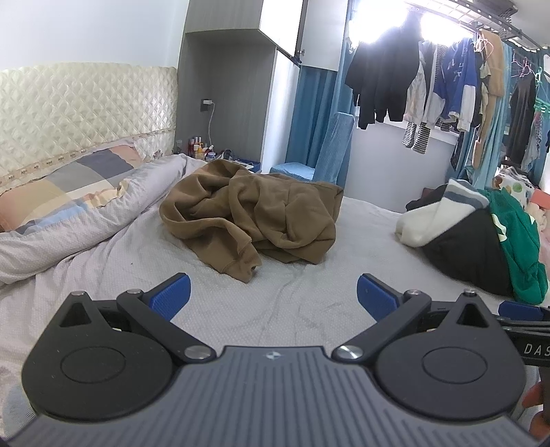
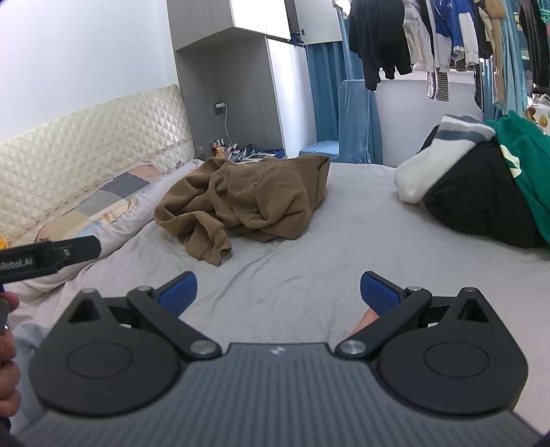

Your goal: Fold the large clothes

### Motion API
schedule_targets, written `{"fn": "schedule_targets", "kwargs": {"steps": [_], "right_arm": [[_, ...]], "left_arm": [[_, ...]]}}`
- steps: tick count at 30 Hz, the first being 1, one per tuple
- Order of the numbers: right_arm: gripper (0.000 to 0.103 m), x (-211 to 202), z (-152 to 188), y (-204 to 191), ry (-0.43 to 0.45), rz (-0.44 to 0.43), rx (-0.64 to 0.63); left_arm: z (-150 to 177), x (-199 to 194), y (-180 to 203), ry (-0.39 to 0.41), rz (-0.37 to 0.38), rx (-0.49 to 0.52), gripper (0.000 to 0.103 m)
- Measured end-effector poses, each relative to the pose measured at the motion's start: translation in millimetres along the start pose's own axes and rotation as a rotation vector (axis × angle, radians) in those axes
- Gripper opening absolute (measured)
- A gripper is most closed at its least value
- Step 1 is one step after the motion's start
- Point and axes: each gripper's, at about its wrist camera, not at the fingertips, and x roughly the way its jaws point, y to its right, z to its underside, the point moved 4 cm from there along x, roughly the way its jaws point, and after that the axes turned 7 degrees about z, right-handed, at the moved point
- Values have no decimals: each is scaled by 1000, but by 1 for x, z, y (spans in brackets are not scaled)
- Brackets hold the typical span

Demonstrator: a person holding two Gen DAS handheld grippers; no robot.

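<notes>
Left wrist view: I see brown sweatshirt (image 1: pixel 254 216) crumpled on bed (image 1: pixel 309 302) | left gripper (image 1: pixel 273 292) jaws apart, empty | right gripper (image 2: pixel 278 290) jaws apart, empty

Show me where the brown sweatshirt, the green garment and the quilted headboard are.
brown sweatshirt (image 1: pixel 261 209), left wrist view, middle of the crumpled body
green garment (image 2: pixel 526 165), right wrist view, upper folds
quilted headboard (image 1: pixel 86 106), left wrist view, padded face

We see a bedroom with pale walls and a cream quilted headboard (image 1: pixel 79 103) along the left edge of the bed (image 1: pixel 282 302). A grey wardrobe (image 1: pixel 237 89) with an open niche stands at the bed's far left corner, with blue curtains (image 1: pixel 314 113) beside it. Bright daylight floods through the window (image 1: pixel 385 24), where hanging clothes (image 1: pixel 447 86) crowd a rail.
</notes>
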Motion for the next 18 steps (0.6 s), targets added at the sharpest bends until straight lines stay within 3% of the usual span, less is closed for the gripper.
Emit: {"fn": "schedule_targets", "kwargs": {"steps": [12, 18], "right_arm": [[103, 15, 0, -5, -20, -9, 3], [103, 35, -5, -5, -15, -16, 6]], "left_arm": [[4, 11, -8, -13, 0, -7, 103], [-7, 34, -15, 23, -23, 13, 103]]}}
